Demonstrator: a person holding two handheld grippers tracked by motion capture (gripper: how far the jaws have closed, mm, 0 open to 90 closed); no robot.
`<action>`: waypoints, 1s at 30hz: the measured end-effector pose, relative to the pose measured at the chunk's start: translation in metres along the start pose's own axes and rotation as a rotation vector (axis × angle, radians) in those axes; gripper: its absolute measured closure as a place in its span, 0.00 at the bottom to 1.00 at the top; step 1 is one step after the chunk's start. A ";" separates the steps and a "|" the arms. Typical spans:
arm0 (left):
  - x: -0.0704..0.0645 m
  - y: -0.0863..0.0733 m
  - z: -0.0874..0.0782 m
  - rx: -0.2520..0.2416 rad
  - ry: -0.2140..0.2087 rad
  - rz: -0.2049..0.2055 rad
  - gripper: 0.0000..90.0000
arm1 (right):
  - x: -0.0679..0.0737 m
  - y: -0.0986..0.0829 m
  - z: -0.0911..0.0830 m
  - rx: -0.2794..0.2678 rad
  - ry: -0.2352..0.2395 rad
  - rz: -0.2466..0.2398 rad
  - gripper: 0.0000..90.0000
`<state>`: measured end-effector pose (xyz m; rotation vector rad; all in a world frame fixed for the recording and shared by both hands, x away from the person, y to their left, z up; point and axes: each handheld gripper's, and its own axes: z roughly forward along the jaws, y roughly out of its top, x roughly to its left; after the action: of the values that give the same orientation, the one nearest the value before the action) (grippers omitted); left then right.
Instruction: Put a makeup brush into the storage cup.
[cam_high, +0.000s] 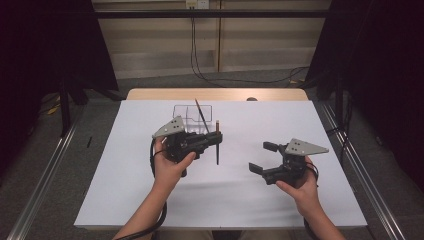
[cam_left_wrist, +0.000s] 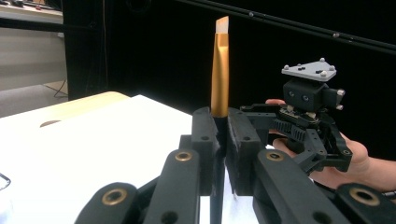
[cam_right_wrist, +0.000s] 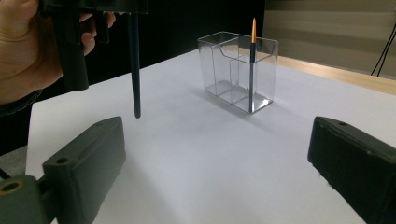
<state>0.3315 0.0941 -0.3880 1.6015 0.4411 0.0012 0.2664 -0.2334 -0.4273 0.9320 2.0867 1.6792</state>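
The left gripper is held above the surface in the left hand, its fingers closed tight and pointing right. The right gripper, held in the right hand, has fingers spread wide, pointing left

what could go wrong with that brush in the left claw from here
The left claw pinches the brush on its thin dark handle, so it may pivot or slip on the way over. The clear holder looks light and already holds another brush; a misjudged drop might knock either one.
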 end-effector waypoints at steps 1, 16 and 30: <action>0.000 0.000 0.000 0.000 0.001 0.000 0.92 | -0.001 -0.001 -0.002 0.002 -0.007 0.001 0.03; 0.001 -0.001 -0.002 0.001 0.008 0.005 0.92 | -0.011 -0.005 -0.019 0.019 -0.029 0.003 0.01; 0.001 0.001 -0.004 -0.004 0.011 0.011 0.92 | -0.020 -0.010 -0.035 0.034 -0.030 -0.019 0.00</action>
<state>0.3314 0.0978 -0.3868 1.6010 0.4404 0.0189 0.2569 -0.2738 -0.4300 0.9384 2.1041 1.6156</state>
